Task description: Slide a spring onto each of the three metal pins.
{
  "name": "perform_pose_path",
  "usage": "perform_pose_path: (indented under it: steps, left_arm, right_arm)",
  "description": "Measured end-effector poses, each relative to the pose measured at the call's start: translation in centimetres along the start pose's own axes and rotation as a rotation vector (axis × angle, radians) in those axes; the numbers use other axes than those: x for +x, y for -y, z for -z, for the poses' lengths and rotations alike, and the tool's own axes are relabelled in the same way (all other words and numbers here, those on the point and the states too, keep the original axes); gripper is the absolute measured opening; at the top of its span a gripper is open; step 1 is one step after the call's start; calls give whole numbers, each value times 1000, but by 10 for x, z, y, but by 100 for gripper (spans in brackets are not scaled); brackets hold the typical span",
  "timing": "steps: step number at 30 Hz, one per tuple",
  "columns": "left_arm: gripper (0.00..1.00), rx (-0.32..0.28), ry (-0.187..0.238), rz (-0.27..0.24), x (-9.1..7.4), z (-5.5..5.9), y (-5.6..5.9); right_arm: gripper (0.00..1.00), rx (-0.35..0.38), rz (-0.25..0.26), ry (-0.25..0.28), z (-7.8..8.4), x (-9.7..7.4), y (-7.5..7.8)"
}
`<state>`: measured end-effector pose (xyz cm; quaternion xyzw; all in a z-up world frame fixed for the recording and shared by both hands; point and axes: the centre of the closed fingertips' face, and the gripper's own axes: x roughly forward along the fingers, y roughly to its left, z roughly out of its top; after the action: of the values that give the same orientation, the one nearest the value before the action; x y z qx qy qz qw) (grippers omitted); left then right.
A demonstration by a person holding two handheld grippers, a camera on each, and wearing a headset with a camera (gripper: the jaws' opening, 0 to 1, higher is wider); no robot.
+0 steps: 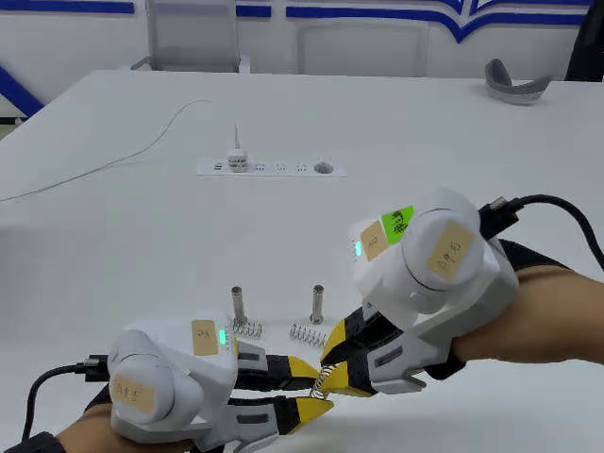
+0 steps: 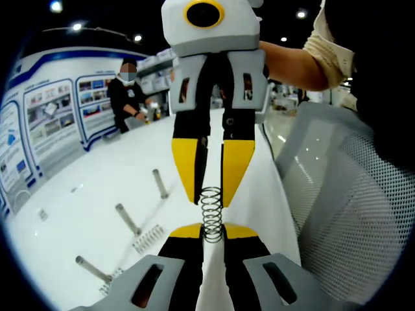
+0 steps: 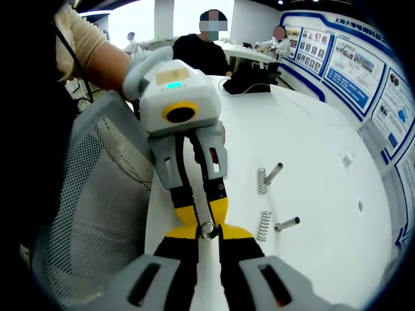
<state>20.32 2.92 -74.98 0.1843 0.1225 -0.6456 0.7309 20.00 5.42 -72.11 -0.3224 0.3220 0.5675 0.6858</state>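
head view, grip: left gripper and right gripper meet tip to tip at the near edge of the white table. A small steel coil spring runs between their yellow fingertips, lifted off the table.
head view, pins: two upright grey metal pins stand just behind the grippers. Both are bare.
head view, spares: two loose springs lie flat on the table, one near the foot of each pin.
left gripper view, jaws: own jaws are pinched together on the near end of the steel coil spring. The right gripper's fingers are closed on the far end.
left gripper view, pins: three metal pins are in sight, none wearing a spring. Loose springs lie by the two nearer ones.
right gripper view, jaws: own jaws are clamped around the steel coil spring, seen end-on. The left gripper faces them.
progress: my read is zero of three seated. First spring is in hand, not yet at a pin. All three placements are left.
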Motion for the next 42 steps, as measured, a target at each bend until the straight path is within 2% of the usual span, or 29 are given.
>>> perform_pose_path:
  steps: [6, 20, 28, 36, 42]
  left_arm:
    - [11, -6, -1, -1, -1, 0, -1]
    - [11, 13, -4, 14, 3, -3, 3]
    - [11, 14, 3, 7, 2, -4, 1]
    - [12, -11, 18, -6, 1, -6, -3]
    - [18, -50, 20, -16, -4, -3, -6]
  right_arm:
    - [16, 11, -16, -34, 7, 5, -2]
    - [13, 9, -33, -69, 12, 11, -3]
    - [12, 6, -28, -72, 11, 10, -2]
    - [12, 7, -17, -72, 9, 8, 3]
    - [12, 20, -4, -71, 11, 3, 8]
